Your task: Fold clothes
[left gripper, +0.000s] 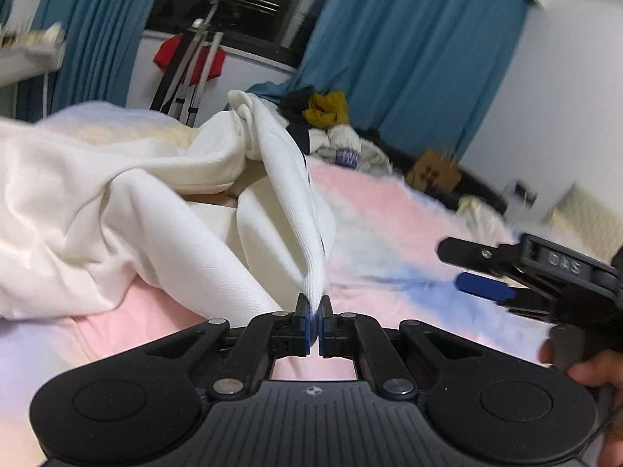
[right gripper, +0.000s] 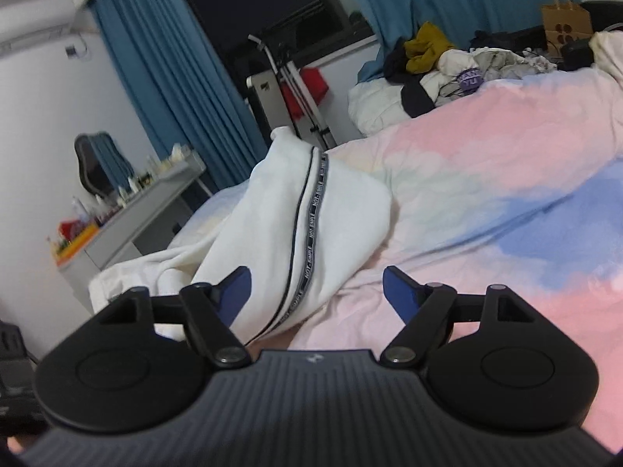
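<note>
The left gripper (left gripper: 314,311), low in the frame's middle, has its blue pads pressed together. The right gripper (right gripper: 316,292) spreads its fingers (right gripper: 399,295) wide, tilted slightly downward. A hand (left gripper: 592,369) grips its handle at the lower right.

1. The left tool (left gripper: 314,313) has a matte black body with a ribbed grip plate, 2 round discs, silver pivot screws and blue pads (left gripper: 307,325).
2. The right tool (right gripper: 316,288) has the same black linkage arms, blue pads (right gripper: 397,295) and a small white emblem on its ribbed plate.
3. Embossed lettering marks its side, seen from the left wrist camera.
</note>
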`<control>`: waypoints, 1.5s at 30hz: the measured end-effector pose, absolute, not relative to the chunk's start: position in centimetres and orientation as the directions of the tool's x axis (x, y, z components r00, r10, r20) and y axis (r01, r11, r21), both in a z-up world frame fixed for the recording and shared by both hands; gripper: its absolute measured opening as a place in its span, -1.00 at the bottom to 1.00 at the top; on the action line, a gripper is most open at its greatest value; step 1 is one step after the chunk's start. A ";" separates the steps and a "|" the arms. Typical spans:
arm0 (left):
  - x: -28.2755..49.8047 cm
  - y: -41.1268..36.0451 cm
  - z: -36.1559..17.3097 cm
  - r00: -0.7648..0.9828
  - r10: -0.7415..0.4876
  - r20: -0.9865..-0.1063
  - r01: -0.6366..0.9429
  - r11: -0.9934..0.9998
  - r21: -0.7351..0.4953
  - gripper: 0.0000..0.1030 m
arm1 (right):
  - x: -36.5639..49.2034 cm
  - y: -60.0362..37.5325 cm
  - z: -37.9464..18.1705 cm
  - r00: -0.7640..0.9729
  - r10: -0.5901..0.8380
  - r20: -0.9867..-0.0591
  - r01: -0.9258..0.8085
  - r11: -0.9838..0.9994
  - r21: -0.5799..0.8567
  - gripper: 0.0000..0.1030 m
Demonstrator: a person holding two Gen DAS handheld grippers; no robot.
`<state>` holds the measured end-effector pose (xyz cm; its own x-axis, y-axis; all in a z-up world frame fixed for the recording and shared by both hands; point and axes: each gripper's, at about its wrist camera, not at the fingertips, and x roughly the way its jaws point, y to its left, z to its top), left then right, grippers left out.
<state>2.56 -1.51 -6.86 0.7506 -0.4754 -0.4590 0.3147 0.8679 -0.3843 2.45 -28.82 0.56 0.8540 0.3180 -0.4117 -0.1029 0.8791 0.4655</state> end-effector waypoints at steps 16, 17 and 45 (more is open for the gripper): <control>9.7 1.9 -11.6 0.733 -0.542 -0.412 0.292 0.797 -0.529 -0.94 | 35.8 -18.2 4.8 0.790 0.153 -0.594 -0.056 0.982 0.178 0.32; 10.1 2.0 -12.0 0.730 -0.544 -0.414 0.290 0.795 -0.533 -0.94 | 37.7 -17.8 4.5 0.789 0.126 -0.601 -0.035 0.986 0.161 0.24; 11.5 5.2 -10.9 0.758 -0.626 -0.183 0.471 0.720 -0.509 -0.94 | 25.0 -30.3 10.2 0.955 -0.107 -0.275 0.189 0.938 0.292 -0.84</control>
<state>11.49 5.24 -10.90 0.7585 -0.6255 -0.1829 0.4711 0.7201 -0.5094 25.03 -30.28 10.25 0.9555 -0.1068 -0.2751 0.1887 0.9378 0.2915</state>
